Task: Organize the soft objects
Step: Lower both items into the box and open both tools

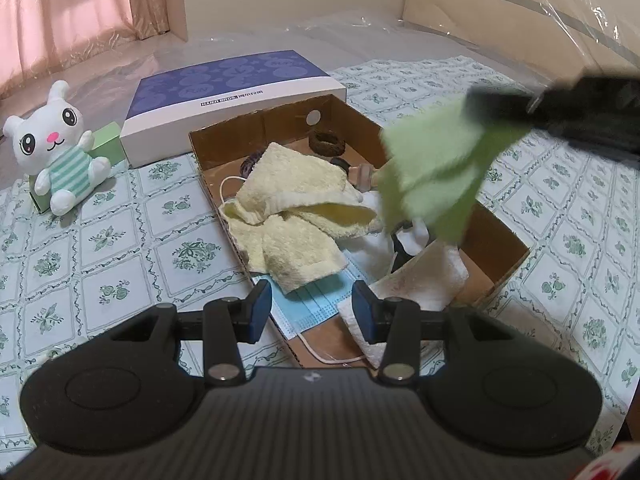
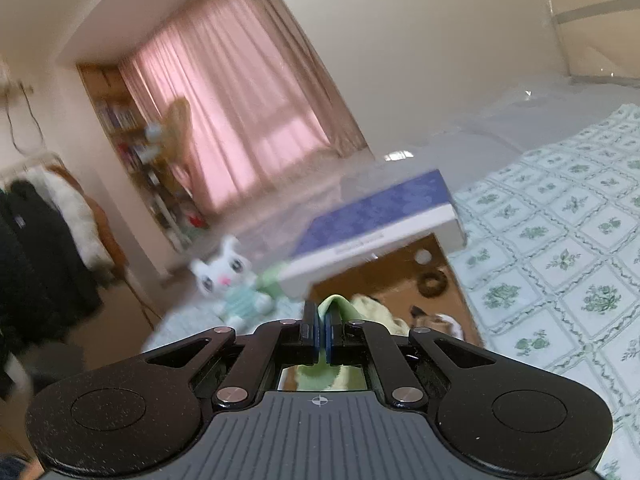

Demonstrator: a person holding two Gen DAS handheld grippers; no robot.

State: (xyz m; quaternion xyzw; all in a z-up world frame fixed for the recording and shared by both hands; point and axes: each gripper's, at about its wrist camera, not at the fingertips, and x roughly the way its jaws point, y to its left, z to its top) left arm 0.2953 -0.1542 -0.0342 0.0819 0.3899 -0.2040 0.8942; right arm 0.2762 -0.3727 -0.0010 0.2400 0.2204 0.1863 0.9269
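1. Presently, a green cloth [image 1: 436,172] is pinched between the pressed-together pads of the right gripper [image 2: 323,334]; it hangs in the air over the right part of the open cardboard box [image 1: 516,258], its lower corner near the white items inside, though contact cannot be judged.
2. The left gripper [image 1: 312,312] is held with its fingers spread and nothing between them, at the near end of the box, just above a blue face mask [image 1: 316,308] and the edge of a yellow towel [image 1: 292,216].
3. The cloth is seen up and to the right of the left gripper, well apart from it, with its long axis hanging downward.
4. The right gripper is judged the nearer tool, since the cloth is already gripped by it.
5. A plush rabbit [image 1: 56,148] sits outside the box, far to the left, so the left gripper lies closer to it.
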